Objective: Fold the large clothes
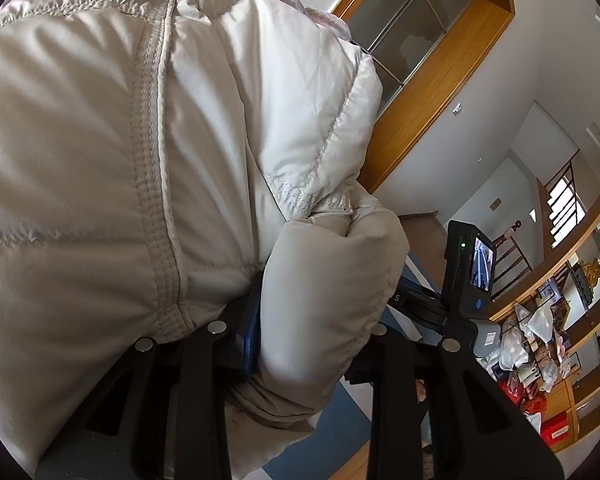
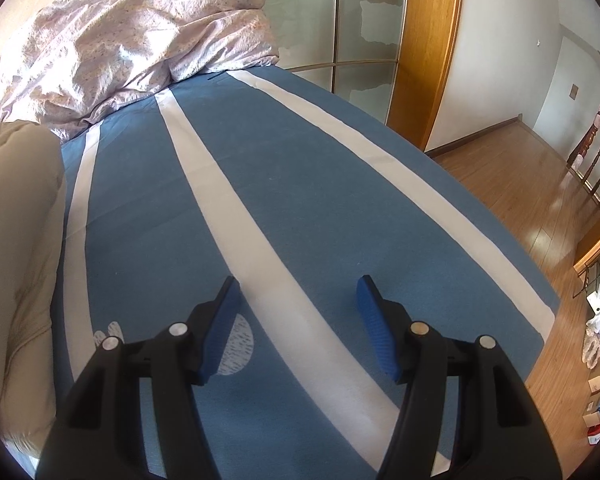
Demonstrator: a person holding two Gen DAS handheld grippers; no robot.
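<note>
A cream quilted puffer jacket [image 1: 148,152] fills most of the left wrist view, bunched and hanging close to the lens. My left gripper [image 1: 304,320] is shut on a thick fold of it; one blue pad [image 1: 247,340] shows against the fabric and the other is hidden behind the fold. In the right wrist view the same jacket [image 2: 16,240] lies at the left edge on the blue bed sheet [image 2: 284,168] with white stripes. My right gripper [image 2: 297,284] hovers over the sheet, open, with nothing between its blue pads.
A crumpled pink floral duvet [image 2: 132,40] is piled at the far end of the bed. A wood-framed glass door [image 2: 364,20] stands behind it. Wooden floor [image 2: 520,184] and a stair railing [image 2: 596,160] lie to the right. Cluttered shelves [image 1: 540,340] and a black device with a lit screen [image 1: 470,268] are nearby.
</note>
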